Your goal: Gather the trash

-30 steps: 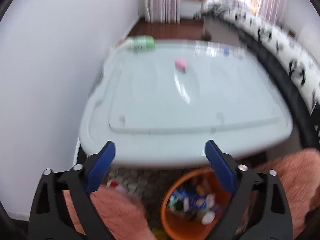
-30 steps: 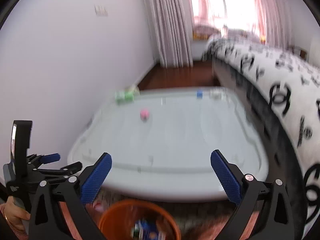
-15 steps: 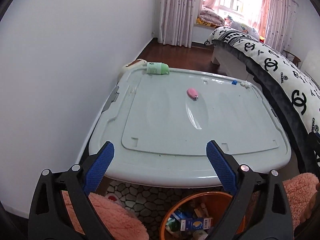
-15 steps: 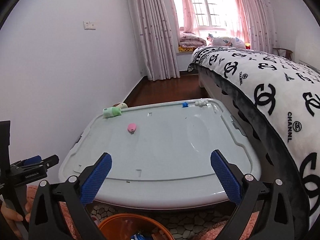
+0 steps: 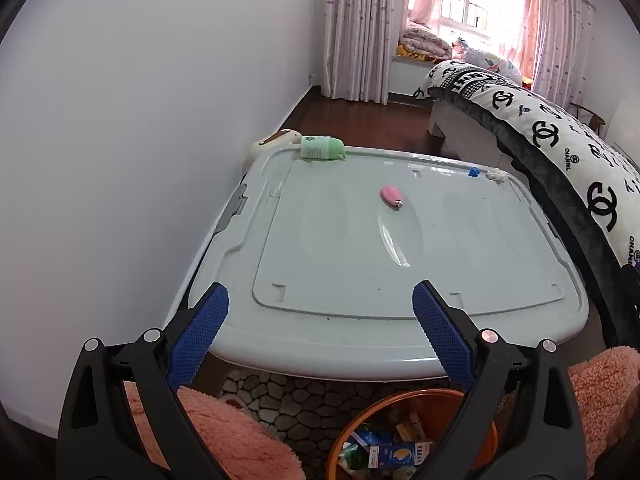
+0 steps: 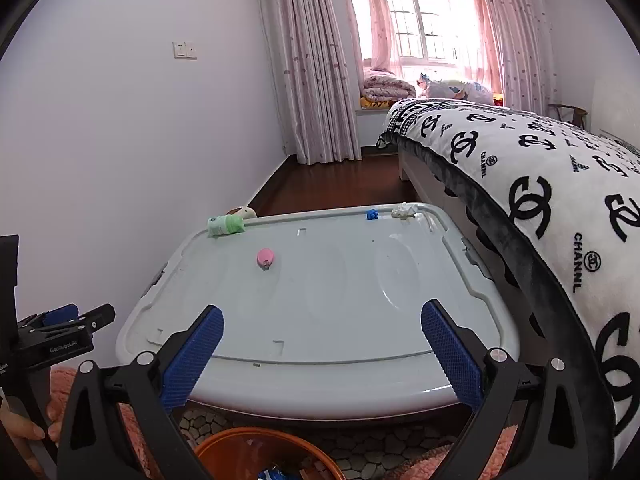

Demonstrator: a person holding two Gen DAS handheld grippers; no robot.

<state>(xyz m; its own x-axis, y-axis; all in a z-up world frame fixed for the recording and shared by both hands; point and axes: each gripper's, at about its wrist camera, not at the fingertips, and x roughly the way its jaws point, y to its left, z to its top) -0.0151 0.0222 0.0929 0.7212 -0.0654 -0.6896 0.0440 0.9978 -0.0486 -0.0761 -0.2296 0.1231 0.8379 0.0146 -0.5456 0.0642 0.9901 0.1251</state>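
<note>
A pale grey storage-box lid (image 5: 340,248) (image 6: 340,304) serves as the table. On it lie a green bottle (image 5: 322,148) (image 6: 225,225) on its side at the far left corner, a small pink item (image 5: 391,196) (image 6: 265,257) near the middle, a blue bit (image 5: 473,171) (image 6: 372,214) and a crumpled white tissue (image 5: 497,175) (image 6: 405,211) at the far edge. Below the near edge stands an orange bin (image 5: 412,436) (image 6: 264,456) holding trash. My left gripper (image 5: 320,332) and right gripper (image 6: 322,354) both hang open and empty above the near edge.
A bed with a black-and-white patterned cover (image 6: 540,184) runs along the right. A white wall (image 5: 120,140) borders the left. Pink fluffy fabric (image 5: 240,436) and a pebble-pattern mat (image 5: 312,404) lie below. The left gripper's body (image 6: 52,340) and a hand show at lower left in the right wrist view.
Both views have tilted upward and steadied from blur; the lid now sits lower in frame and less of the orange bin shows. Both grippers stay open.
</note>
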